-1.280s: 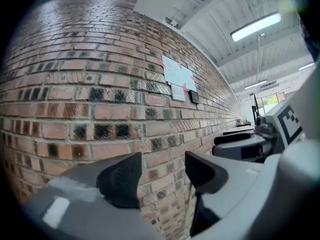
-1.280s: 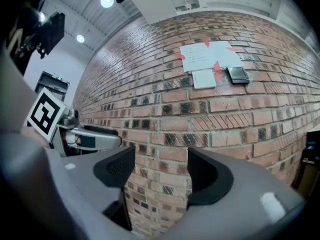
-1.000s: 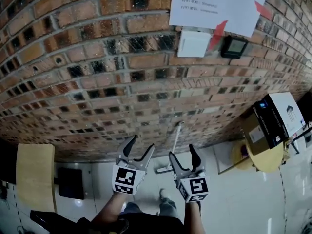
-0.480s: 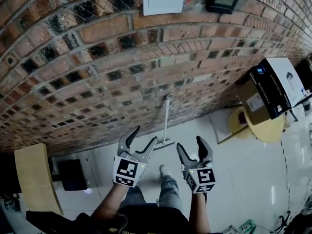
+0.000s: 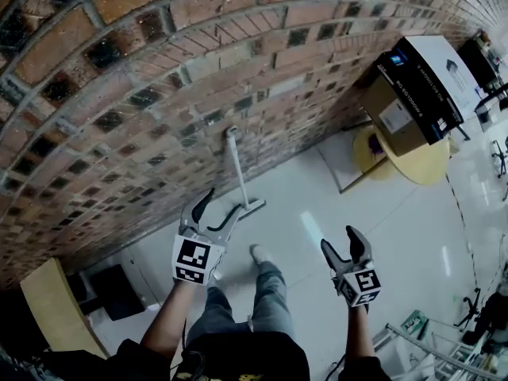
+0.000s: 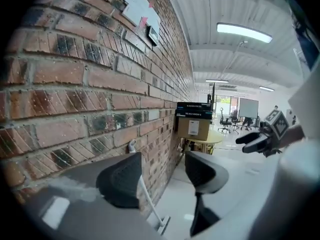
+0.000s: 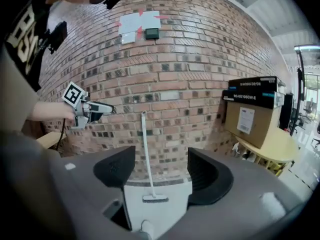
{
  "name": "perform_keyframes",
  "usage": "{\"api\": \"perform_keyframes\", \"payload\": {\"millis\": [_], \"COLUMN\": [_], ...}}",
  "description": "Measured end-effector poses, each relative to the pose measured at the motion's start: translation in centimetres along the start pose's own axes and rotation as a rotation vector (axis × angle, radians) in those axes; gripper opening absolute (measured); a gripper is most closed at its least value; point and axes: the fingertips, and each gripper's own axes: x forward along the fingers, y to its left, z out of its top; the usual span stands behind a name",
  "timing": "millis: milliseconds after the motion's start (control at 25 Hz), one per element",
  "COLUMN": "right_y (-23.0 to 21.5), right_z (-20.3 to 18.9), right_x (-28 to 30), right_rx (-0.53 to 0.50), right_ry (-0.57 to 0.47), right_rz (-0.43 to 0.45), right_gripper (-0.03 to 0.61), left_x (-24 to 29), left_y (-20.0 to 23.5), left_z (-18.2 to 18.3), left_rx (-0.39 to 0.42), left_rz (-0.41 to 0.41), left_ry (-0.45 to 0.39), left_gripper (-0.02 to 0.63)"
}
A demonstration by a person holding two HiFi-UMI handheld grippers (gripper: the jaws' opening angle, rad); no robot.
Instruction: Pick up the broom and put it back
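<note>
left gripper (image 5: 221,202) jaws apart, empty, right gripper (image 5: 339,240) same, white long-handled broom (image 5: 238,173) leaning on red brick wall (image 5: 159,54), brown cardboard box (image 5: 393,117), contents hidden

Setting: an open-plan office or shared workspace, indoors.

Evidence:
- A long exposed brick wall (image 5: 159,70) runs down one side.
- Printed paper sheets (image 7: 138,20) are fixed high on the wall with red tape. A small dark wall panel (image 7: 151,33) sits just beside them.
- A glossy white tiled floor (image 5: 381,221) runs out from the foot of the wall.
- Near the wall, a round yellow table (image 5: 429,165) carries a cardboard carton (image 5: 393,117) with flat product boxes (image 5: 425,74) stacked on top.
- Farther along the wall, well away, stand swivel office chairs (image 6: 223,122) and a whiteboard-like panel (image 6: 248,107).
- Strip lights (image 6: 245,31) are set in a white ribbed ceiling out from the wall.
</note>
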Motion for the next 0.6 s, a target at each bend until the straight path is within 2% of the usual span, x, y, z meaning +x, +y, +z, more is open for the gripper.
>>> {"api": "perform_keyframes", "payload": {"millis": [120,200,280,440,600], "right_y": [-3.5,-5.0,-5.4,-3.8,-0.3], "right_z": [-4.9,-7.4,-9.7,-12.5,-11.5], "right_x": [-2.2,-2.5,-1.4,4.1,12.0], "right_rx": [0.068,0.108,0.105,0.061,0.034], "right_ry": [0.043,0.035,0.036,0.051,0.026], "right_rz": [-0.042,-0.066,-0.067,-0.005,0.091], "right_gripper": [0.334,0.334,0.334,0.334,0.334], "left_x": [1.3,1.9,2.2,2.0,1.1], "left_y": [0.4,0.7,1.1,2.3,4.3], "left_z": [-0.9,-1.5,-2.2,-3.1,-3.4], "left_rx": [0.021,0.029,0.029,0.029,0.024], "left_rz": [-0.009,-0.005,0.002,0.025,0.075], "left_ry": [0.021,0.032,0.042,0.045,0.034], "left_gripper": [0.275,0.275,0.275,0.275,0.28]}}
